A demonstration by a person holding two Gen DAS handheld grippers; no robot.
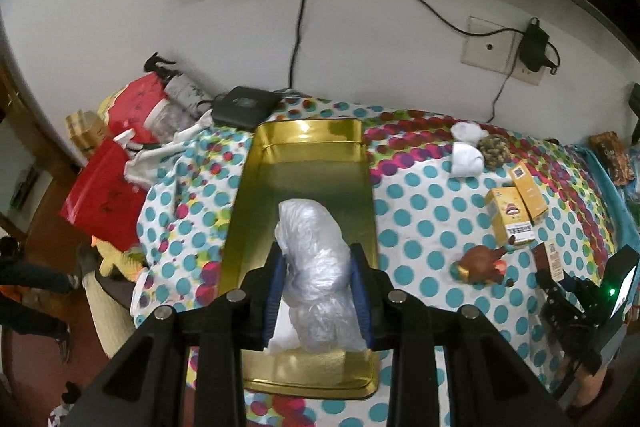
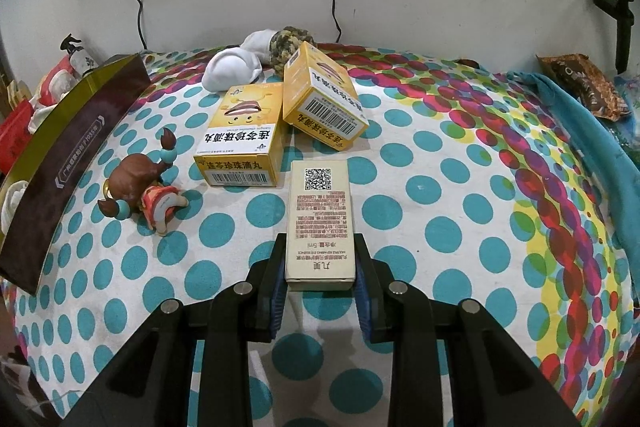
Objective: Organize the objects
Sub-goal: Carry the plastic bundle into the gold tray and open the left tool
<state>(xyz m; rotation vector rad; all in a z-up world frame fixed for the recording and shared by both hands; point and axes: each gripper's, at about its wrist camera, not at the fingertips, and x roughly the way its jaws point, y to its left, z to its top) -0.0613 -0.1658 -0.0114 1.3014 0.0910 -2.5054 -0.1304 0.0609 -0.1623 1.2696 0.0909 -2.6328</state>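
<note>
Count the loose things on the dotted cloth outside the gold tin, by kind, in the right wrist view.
Yellow boxes: 2
Beige box: 1
Toy figure: 1
White socks: 1
Patterned ball: 1
Total: 6

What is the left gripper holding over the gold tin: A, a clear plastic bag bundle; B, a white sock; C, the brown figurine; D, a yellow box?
A: the left gripper has its jaws pressed on a plastic bag bundle above the gold tin.
</note>
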